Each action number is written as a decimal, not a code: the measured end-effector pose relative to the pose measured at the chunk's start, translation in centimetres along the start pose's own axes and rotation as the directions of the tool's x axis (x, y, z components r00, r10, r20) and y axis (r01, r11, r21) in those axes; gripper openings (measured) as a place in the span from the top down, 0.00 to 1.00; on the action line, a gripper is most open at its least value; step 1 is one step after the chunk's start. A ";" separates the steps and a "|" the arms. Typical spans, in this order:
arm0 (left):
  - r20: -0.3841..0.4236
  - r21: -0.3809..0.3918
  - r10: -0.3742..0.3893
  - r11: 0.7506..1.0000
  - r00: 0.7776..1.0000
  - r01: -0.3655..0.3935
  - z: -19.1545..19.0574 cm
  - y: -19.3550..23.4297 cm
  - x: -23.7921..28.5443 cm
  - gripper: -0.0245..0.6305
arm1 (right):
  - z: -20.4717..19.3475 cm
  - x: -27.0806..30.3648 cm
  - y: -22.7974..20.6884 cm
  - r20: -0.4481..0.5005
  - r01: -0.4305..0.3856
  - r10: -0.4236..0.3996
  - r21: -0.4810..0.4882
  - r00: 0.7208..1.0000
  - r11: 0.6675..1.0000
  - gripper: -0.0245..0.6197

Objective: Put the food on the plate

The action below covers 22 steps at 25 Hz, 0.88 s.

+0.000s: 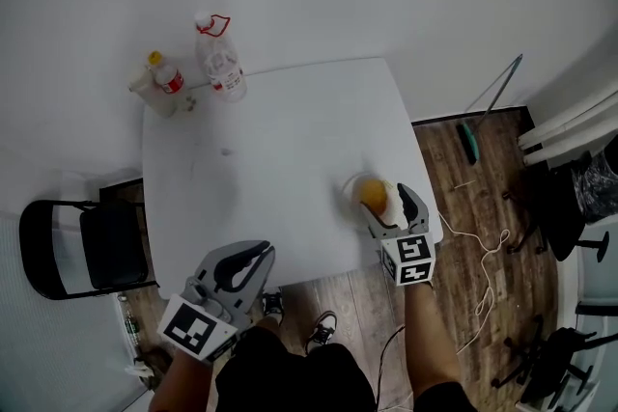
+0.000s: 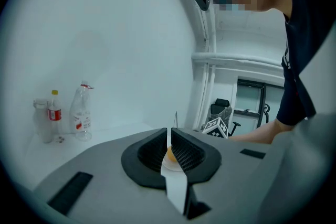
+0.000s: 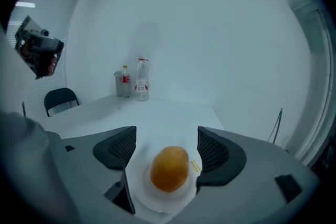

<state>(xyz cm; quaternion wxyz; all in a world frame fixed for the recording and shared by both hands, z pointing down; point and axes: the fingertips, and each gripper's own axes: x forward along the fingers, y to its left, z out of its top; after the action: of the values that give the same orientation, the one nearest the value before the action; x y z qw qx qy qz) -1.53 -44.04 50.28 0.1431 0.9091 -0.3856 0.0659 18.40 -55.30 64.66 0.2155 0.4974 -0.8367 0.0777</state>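
An orange, rounded piece of food [image 1: 374, 196] lies on a small white plate [image 1: 350, 186] near the right front corner of the white table [image 1: 270, 159]. My right gripper [image 1: 388, 204] is open just behind the plate. In the right gripper view the food [image 3: 169, 168] sits on the plate [image 3: 140, 192] between the spread jaws of the gripper [image 3: 167, 136], touching neither. My left gripper [image 1: 263, 252] is shut and empty at the table's front edge. In the left gripper view its jaws [image 2: 169, 136] leave only a slit, through which the food [image 2: 171, 155] shows.
Two plastic bottles [image 1: 220, 58] [image 1: 166, 75] and a cup stand at the table's far left corner. A black chair [image 1: 82, 246] is left of the table. A broom [image 1: 483, 111] and a loose cable [image 1: 483, 256] lie on the wood floor to the right.
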 end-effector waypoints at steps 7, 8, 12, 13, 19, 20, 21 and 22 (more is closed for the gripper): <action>0.049 0.058 -0.014 0.998 0.999 0.011 2.7 -3.2 -1.2 0.90 | 7.4 -8.4 1.0 0.195 0.042 -0.038 -0.013 0.980 0.999 0.58; 0.055 0.065 -0.018 0.998 0.998 0.014 3.0 -3.8 -1.4 0.90 | 8.2 -9.6 1.3 0.216 0.047 -0.042 -0.015 0.976 0.999 0.60; 0.097 0.109 -0.044 0.993 0.994 0.033 4.9 -6.2 -2.2 0.90 | 10.6 -14.3 1.8 0.269 0.085 -0.080 -0.005 0.960 0.996 0.72; 0.102 0.112 -0.046 0.993 0.994 0.035 5.1 -6.7 -2.5 0.90 | 11.0 -15.3 2.0 0.292 0.092 -0.088 -0.001 0.952 0.996 0.74; 0.164 0.156 -0.075 0.986 0.984 0.050 7.4 -9.9 -4.6 0.90 | 13.8 -22.3 2.8 0.408 0.159 -0.140 -0.013 0.902 0.987 0.88; 0.157 0.158 -0.073 0.986 0.985 0.048 7.6 -10.2 -4.9 0.90 | 13.9 -23.2 2.8 0.411 0.171 -0.153 -0.007 0.899 0.985 0.90; 0.153 0.159 -0.072 0.986 0.986 0.048 7.8 -10.5 -5.2 0.90 | 14.0 -24.0 2.8 0.412 0.179 -0.165 0.006 0.896 0.984 0.90; 0.159 0.164 -0.077 0.985 0.984 0.050 8.1 -10.9 -5.4 0.90 | 14.1 -24.9 2.8 0.415 0.184 -0.176 0.022 0.892 0.983 0.91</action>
<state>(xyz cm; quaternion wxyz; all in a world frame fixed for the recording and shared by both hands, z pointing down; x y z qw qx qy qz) 2.67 -35.63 39.01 0.0398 0.9318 -0.3604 0.0165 22.28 -38.90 41.35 0.0434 0.5759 -0.8143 -0.0578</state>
